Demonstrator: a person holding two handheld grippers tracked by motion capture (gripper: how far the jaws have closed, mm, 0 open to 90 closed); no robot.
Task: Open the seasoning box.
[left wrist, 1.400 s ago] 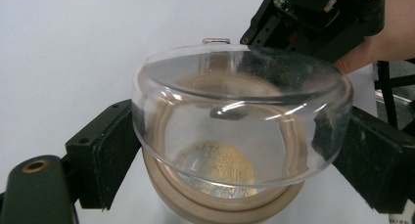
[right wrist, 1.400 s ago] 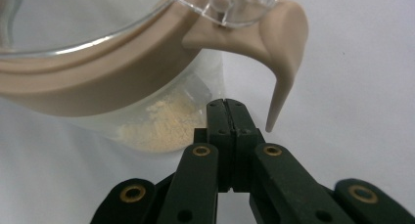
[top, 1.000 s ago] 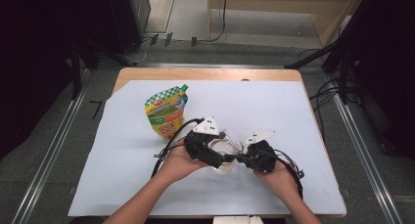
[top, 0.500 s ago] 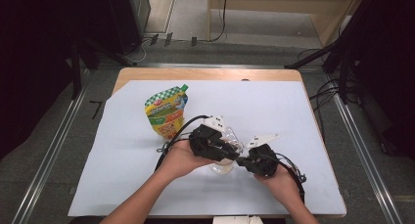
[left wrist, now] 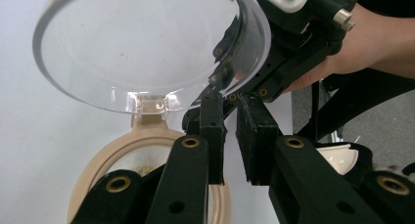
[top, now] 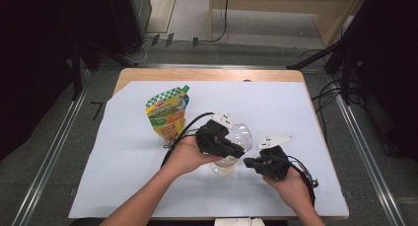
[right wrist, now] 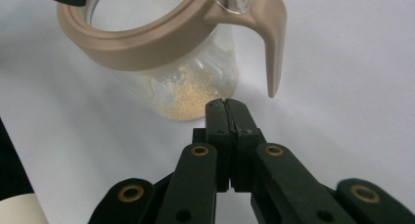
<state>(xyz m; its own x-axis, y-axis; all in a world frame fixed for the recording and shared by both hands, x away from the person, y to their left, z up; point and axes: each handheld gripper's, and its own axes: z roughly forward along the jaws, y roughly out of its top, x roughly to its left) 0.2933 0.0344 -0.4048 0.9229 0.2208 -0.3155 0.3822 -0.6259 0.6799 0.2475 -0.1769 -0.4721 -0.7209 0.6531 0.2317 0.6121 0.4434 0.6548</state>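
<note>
The jar (top: 226, 163) stands on the white mat (top: 296, 117) near the person's edge of the table, between the 2 hands, with a little yellowish granular stuff in its bottom (right wrist: 188, 94). Its clear hinged lid (left wrist: 147, 43) is swung up and back off the beige collar (right wrist: 147, 35), so the mouth is open. The left gripper (left wrist: 234, 136) sits above the jar's rim, just under the raised lid; its jaws have just been closing, and a narrow gap remains between the pads with nothing visibly in it. The right gripper (right wrist: 226, 106) has its jaws pressed fully together, empty, pointing at the jar's lower wall just beside it, with the beige handle (right wrist: 274, 43) hanging down just above and to the right of its tips in its own view. The jar's long axis is upright; the left hand is nearer the lid, so any move to shut it probably falls to that side. The green and yellow refill pouch (top: 168, 112) lies well apart, far left.
</note>
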